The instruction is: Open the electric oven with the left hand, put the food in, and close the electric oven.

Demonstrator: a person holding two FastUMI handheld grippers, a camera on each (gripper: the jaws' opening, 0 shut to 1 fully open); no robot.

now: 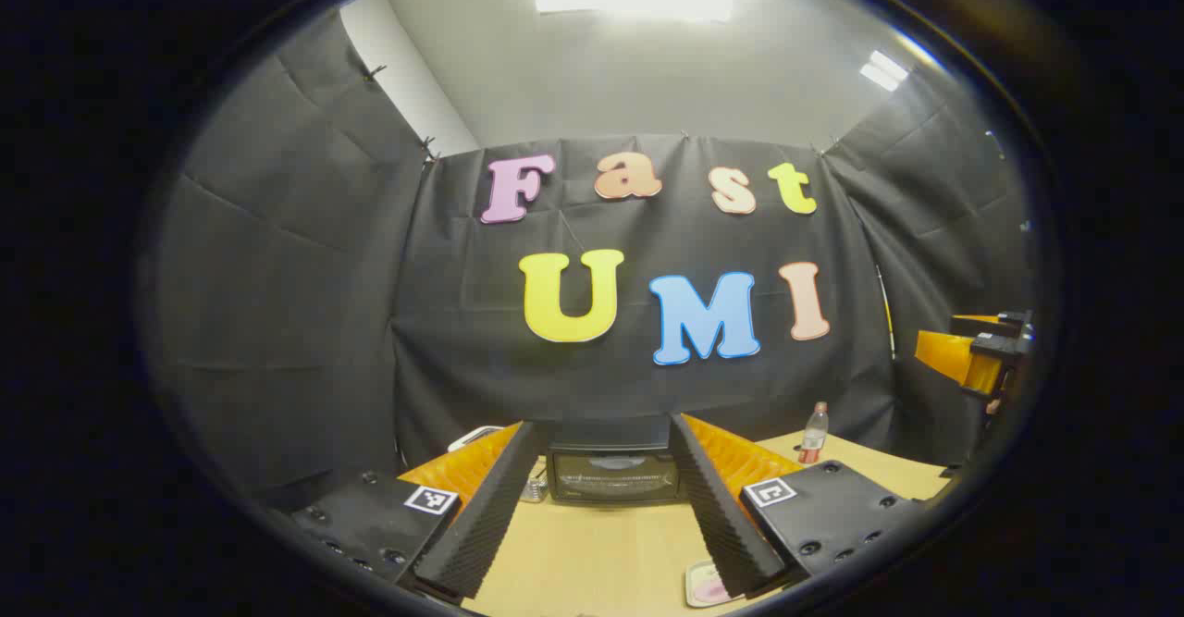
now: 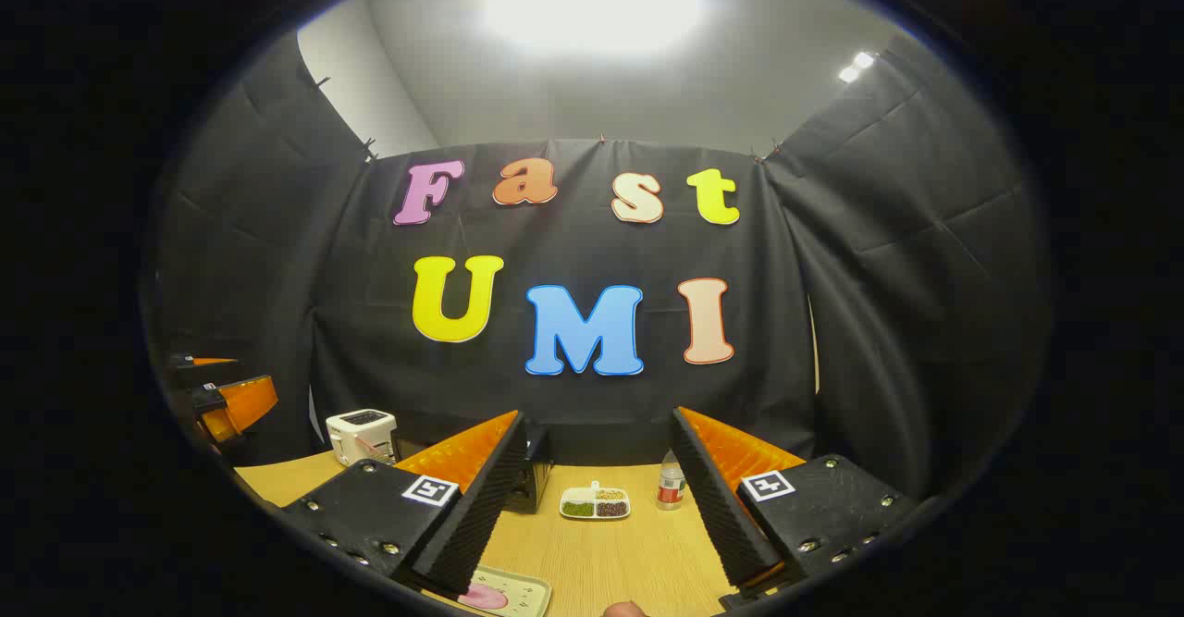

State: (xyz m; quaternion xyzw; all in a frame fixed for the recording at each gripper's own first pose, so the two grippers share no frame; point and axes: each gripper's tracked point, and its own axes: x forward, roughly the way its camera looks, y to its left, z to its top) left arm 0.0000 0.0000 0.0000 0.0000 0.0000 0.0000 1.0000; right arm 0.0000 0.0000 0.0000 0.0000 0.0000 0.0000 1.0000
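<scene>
Left gripper view: left gripper [image 1: 606, 506] held above the near edge of the desk [image 1: 601, 552], jaws spread wide, nothing between them. Oven [image 1: 612, 474] framed straight ahead between the two fingers, at the far side of the desk against the black cloth wall; door shut, glass front facing the camera. Small plate with something pink on it [image 1: 705, 585] on the near desk, just beside the right finger, partly hidden by it. Bottle [image 1: 814, 433] with a red cap upright at far right of the desk, well apart from the oven. White object [image 1: 476, 436] peeking out behind the left finger, too hidden to tell what. Other gripper's body at the right edge, raised above desk level.

Right gripper view: right gripper [image 2: 597, 515] also above the near desk, jaws wide open and empty. Divided dish [image 2: 595, 503] with green, dark and pale food in its compartments on the desk ahead, between the fingers. Bottle [image 2: 671, 483] upright just right of the dish. Dark side of the oven [image 2: 532, 474] showing past the left finger, left of the dish. White toaster [image 2: 362, 434] farther left at the desk's far edge. Plate with the pink item [image 2: 504, 593] at the near edge, by the left finger. Left gripper's body at the left edge, held up off the desk.
</scene>
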